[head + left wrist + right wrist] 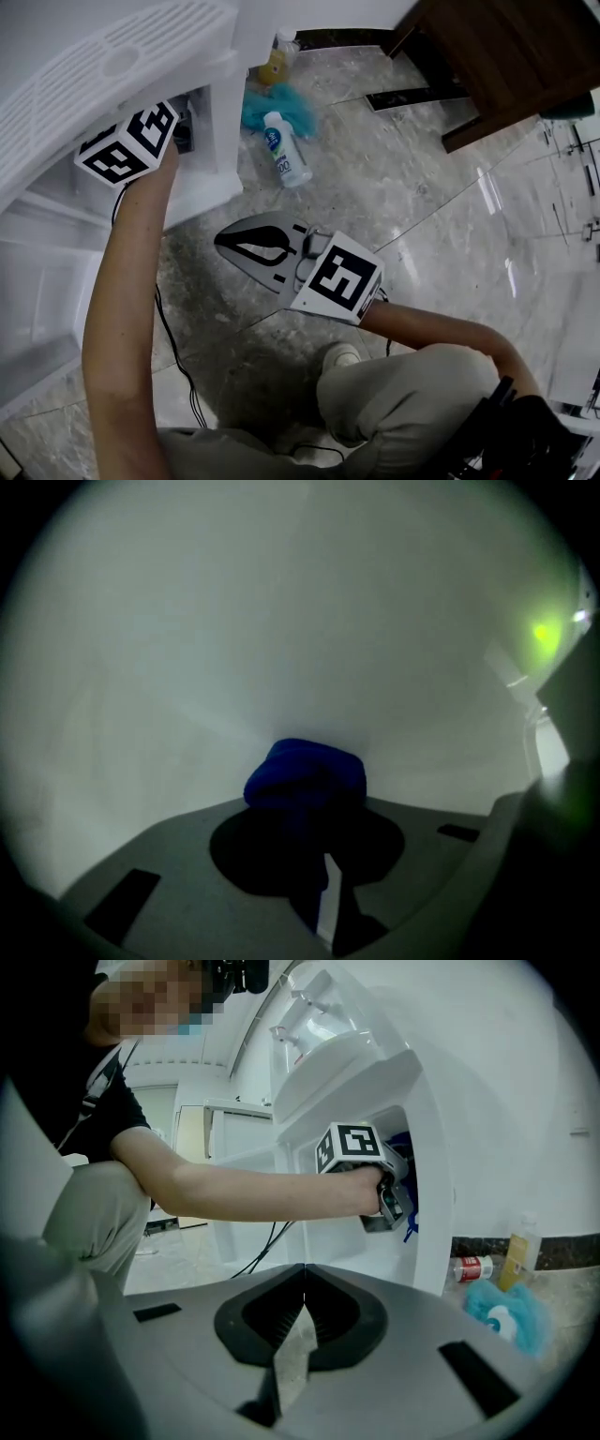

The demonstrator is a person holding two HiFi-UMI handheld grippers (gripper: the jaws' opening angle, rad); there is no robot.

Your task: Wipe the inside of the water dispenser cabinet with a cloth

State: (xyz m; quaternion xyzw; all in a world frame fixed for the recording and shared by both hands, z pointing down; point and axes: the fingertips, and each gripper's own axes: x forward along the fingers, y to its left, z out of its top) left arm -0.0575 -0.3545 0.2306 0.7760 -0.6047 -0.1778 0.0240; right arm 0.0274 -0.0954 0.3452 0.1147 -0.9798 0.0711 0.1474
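Note:
The white water dispenser cabinet (221,112) stands at the left, its open compartment (409,1181) facing the floor space. My left gripper (315,806) reaches into that compartment; in the head view only its marker cube (127,141) and the arm show. It is shut on a bunched blue cloth (306,774), which presses against the white inner wall (281,621). My right gripper (225,242) hovers outside over the marble floor, jaws shut (303,1281) with nothing between them, pointing toward the cabinet.
On the floor beside the cabinet lie a white bottle (286,150), a teal cloth (277,109) and a yellow bottle (273,66). A dark wooden cabinet (506,56) stands at the upper right. A black cable (178,356) runs along the floor by my knee.

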